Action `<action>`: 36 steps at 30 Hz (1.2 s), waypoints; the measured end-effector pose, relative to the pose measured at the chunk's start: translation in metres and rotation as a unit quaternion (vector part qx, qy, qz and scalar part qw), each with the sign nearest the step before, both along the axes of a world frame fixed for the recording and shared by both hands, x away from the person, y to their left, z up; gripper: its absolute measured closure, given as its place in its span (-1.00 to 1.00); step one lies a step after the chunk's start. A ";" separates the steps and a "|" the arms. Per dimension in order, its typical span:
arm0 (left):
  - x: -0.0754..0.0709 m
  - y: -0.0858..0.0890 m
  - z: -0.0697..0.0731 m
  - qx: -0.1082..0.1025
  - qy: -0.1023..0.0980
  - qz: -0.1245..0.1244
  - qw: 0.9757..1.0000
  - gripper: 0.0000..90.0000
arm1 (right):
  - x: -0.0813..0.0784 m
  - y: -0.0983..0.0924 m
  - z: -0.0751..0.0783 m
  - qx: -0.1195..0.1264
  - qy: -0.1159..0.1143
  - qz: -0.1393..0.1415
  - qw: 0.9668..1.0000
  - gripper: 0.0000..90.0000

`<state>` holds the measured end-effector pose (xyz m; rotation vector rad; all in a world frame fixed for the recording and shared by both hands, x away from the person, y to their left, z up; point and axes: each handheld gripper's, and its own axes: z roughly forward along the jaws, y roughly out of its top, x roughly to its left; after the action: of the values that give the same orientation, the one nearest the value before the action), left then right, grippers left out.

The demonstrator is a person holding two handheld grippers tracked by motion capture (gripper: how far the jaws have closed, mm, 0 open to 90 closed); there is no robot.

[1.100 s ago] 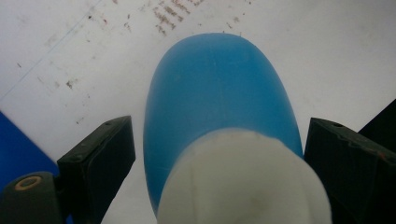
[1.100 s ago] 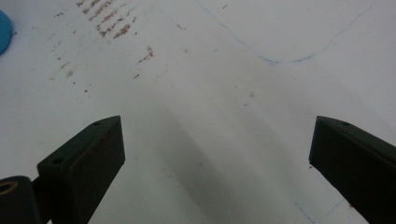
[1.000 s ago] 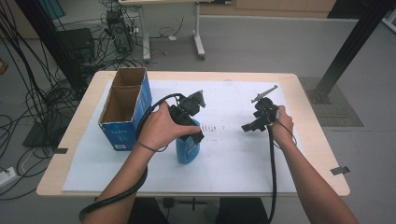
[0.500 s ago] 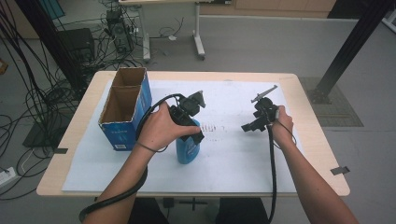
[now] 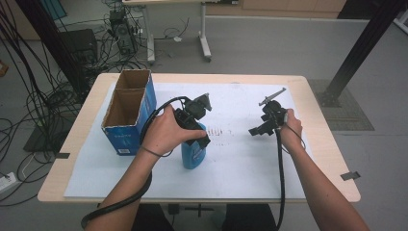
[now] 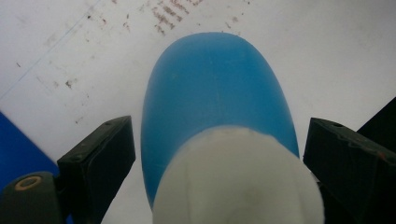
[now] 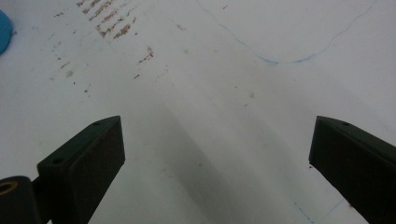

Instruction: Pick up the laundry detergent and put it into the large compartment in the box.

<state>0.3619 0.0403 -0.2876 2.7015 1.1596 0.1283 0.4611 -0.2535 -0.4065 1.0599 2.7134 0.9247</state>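
White-papered table [image 5: 250,163], left hand-held gripper [image 6: 217,158] wide open astride blue bottle [image 6: 217,88], right hand-held gripper [image 7: 217,158] open, empty.

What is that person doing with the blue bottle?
A person holds a gripper in each hand at a table. The left gripper sits over an upright blue bottle with a white cap, jaws open on either side, not squeezing. The right gripper hovers open above white paper. An open cardboard box stands nearby.

Both forearms reach forward from below. The left claw [image 5: 195,126] points down, jaws wide apart. The right claw [image 5: 265,125] hangs level with it, jaws spread open
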 end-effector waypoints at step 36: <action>0.000 0.000 0.000 0.015 -0.004 0.006 1.000 -0.19 | -0.001 0.000 0.002 0.001 -0.002 0.002 1.000 -0.92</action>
<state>0.3620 0.0399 -0.2879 2.7182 1.1807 0.1601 0.4603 -0.2533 -0.4049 1.0519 2.7126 0.9284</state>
